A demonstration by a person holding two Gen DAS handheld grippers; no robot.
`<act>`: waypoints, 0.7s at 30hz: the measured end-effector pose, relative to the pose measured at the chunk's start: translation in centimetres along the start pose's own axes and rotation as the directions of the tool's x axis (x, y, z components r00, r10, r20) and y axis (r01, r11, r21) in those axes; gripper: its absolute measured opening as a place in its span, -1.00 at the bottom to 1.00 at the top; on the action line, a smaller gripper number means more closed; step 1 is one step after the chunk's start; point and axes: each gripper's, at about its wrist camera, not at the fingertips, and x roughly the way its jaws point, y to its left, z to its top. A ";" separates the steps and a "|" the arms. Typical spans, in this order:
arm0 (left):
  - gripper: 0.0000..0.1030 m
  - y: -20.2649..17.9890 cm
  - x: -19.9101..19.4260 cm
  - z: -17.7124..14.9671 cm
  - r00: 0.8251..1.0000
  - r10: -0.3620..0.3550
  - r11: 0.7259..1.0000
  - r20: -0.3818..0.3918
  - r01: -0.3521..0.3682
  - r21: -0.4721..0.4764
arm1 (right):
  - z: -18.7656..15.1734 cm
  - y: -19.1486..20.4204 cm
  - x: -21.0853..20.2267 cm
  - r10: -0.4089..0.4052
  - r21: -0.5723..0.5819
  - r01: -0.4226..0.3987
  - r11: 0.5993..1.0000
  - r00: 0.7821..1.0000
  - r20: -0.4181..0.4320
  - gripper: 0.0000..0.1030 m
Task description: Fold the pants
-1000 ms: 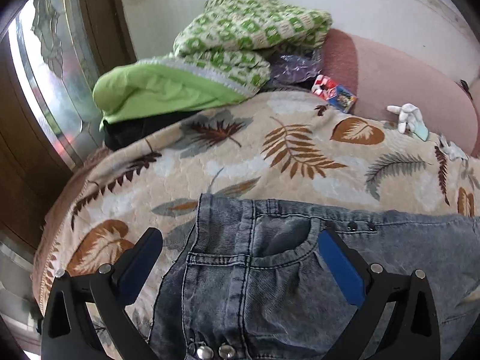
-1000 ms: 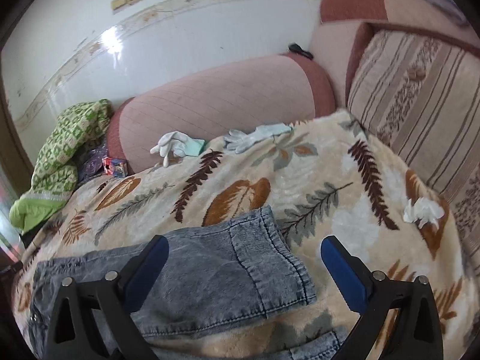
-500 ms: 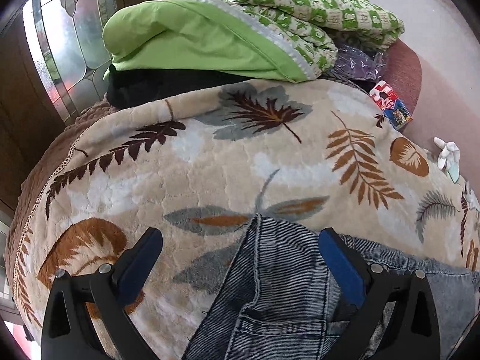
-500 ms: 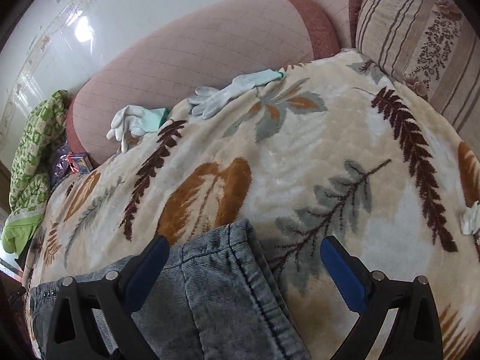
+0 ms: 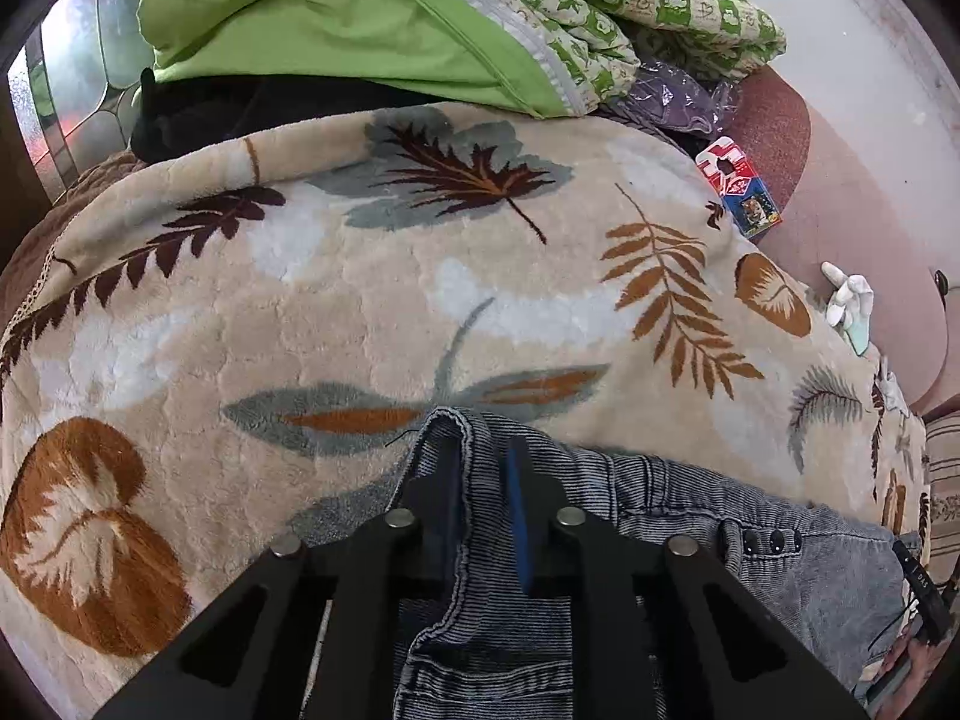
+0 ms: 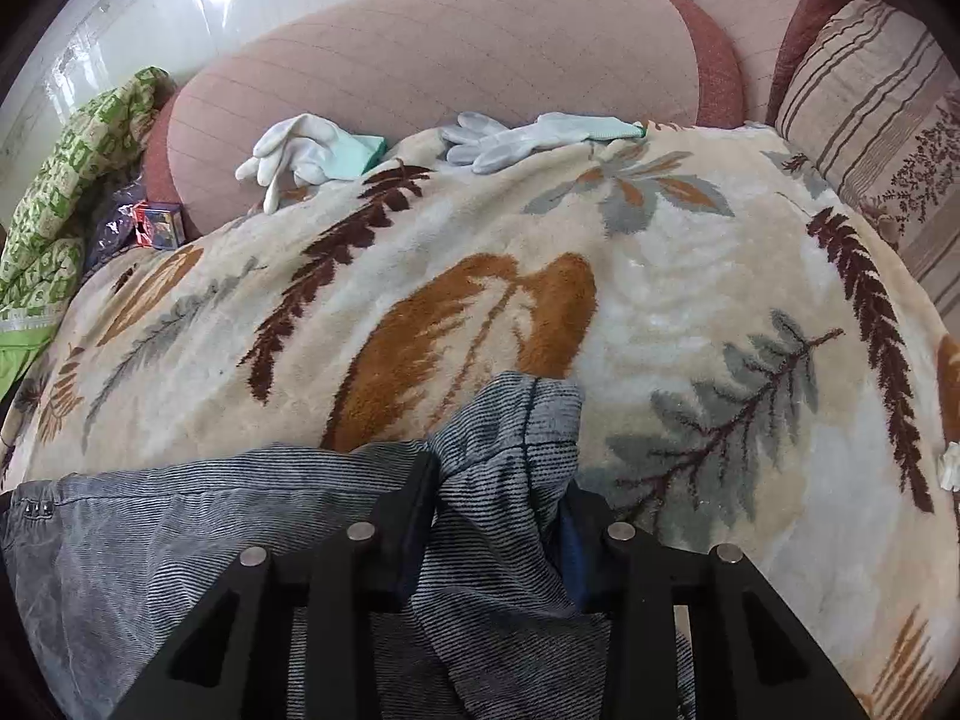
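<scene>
Gripping now: I have both hand-held grippers down on the far edge of the pants (image 5: 690, 516), one at each end, so the long side can lift as one line.
Pants: they lie flat across the leaf-print blanket (image 5: 372, 300) on the bed, waistband end to my left, leg hem to my right.
Left hand-held gripper (image 5: 483, 480): its jaws are closing and nearly together, with the waistband corner pinched up into a ridge between the pads.
Why there: I take the waistband corner because, as I judge it, the thick seam gives a firm hold.
Right hand-held gripper (image 6: 495, 492): its jaws are closing, with a bunched wad of the leg hem (image 6: 516, 420) pressed between them; the opening is wider here because the cloth is doubled.
Why both ends: I judge that holding two corners keeps the denim taut and stops it sagging in the middle when carried over.
Step in hand: grasp nearly set, fold not yet begun.
Clear of the work: white gloves (image 6: 300, 147) and a small printed box (image 5: 741, 186) sit well apart, by the pink bolster (image 6: 432, 60).
Risk: the hem wad may slip out unevenly.
</scene>
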 end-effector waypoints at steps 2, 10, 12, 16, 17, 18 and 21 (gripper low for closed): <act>-0.84 0.1 -0.7 0.1 0.999 -0.025 1.000 0.023 0.026 -0.010 | 0.1 -0.2 -0.9 0.019 0.020 -0.020 1.000 1.000 0.024 -0.34; -0.05 1.3 0.9 0.1 0.999 -0.023 0.997 -0.028 0.020 -0.081 | 0.3 -0.2 -3.6 0.072 0.056 -0.078 0.995 0.993 0.099 -0.35; -0.07 1.0 0.9 -0.2 1.000 -0.014 0.998 -0.011 0.013 -0.055 | 0.2 -0.2 -3.5 0.083 0.060 -0.089 0.994 0.992 0.090 -0.35; -0.88 0.6 0.1 -0.2 0.998 -0.048 0.998 0.026 0.049 -0.033 | 0.1 -0.9 -3.6 0.130 0.104 -0.140 0.985 0.987 0.097 -0.39; -0.94 0.5 -0.3 -0.2 0.997 -0.055 0.998 0.045 0.056 -0.031 | 0.1 -1.1 -4.0 0.141 0.115 -0.154 0.981 0.984 0.107 -0.40; -0.95 0.5 -0.6 -0.2 0.996 -0.070 0.997 0.059 0.071 -0.028 | 0.1 -1.3 -4.4 0.154 0.124 -0.168 0.978 0.981 0.116 -0.40; -0.95 0.0 -2.0 -0.2 0.990 -0.078 0.997 0.113 0.081 -0.017 | 0.0 -1.6 -5.8 0.184 0.146 -0.206 0.968 0.972 0.148 -0.43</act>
